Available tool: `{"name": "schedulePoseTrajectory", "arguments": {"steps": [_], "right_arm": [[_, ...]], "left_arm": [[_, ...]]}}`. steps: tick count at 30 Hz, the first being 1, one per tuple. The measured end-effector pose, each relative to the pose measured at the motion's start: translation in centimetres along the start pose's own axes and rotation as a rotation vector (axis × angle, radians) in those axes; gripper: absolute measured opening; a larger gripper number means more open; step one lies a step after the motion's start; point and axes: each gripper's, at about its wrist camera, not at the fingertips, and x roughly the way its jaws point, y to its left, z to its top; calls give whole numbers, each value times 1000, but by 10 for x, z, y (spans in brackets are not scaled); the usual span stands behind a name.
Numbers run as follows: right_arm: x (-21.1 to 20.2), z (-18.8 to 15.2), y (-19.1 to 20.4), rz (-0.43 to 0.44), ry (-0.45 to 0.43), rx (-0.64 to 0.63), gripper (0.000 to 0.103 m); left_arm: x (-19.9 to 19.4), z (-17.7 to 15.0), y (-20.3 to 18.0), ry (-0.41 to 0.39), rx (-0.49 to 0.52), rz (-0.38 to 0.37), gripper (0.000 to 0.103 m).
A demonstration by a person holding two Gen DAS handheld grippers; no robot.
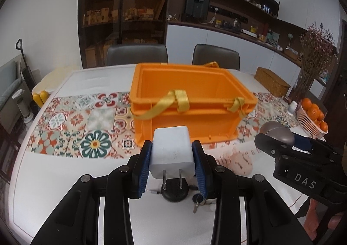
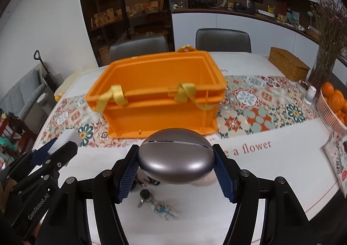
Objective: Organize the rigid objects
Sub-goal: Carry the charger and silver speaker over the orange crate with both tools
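Both loads hang just near of the orange crate (image 1: pixel 190 102): left gripper (image 1: pixel 172 154) clamping the white charger (image 1: pixel 172 150), right gripper (image 2: pixel 175 160) clamping the oval case (image 2: pixel 175 156).

Left gripper (image 1: pixel 172 158) clamped on a white plug adapter (image 1: pixel 172 151), prongs pointing down, above a black round base (image 1: pixel 174 193) and keys (image 1: pixel 198 199) on the white table (image 1: pixel 65 180). Beyond, an open orange crate (image 1: pixel 190 102) with yellow straps on a patterned runner (image 1: pixel 86 123). At right, right gripper (image 1: pixel 279 136) gripping a grey oval case (image 1: pixel 277 134).
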Motion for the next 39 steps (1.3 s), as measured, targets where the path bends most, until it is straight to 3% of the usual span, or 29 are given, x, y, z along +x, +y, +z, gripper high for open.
{"name": "schedulePoseTrajectory", "arguments": {"steps": [25, 39], "right_arm": [[11, 80, 11, 1, -70, 11, 66], [58, 117, 9, -15, 42, 43, 66]], "left_arm": [[21, 86, 4, -67, 29, -53, 37], [63, 118, 12, -3, 42, -81, 37]]}}
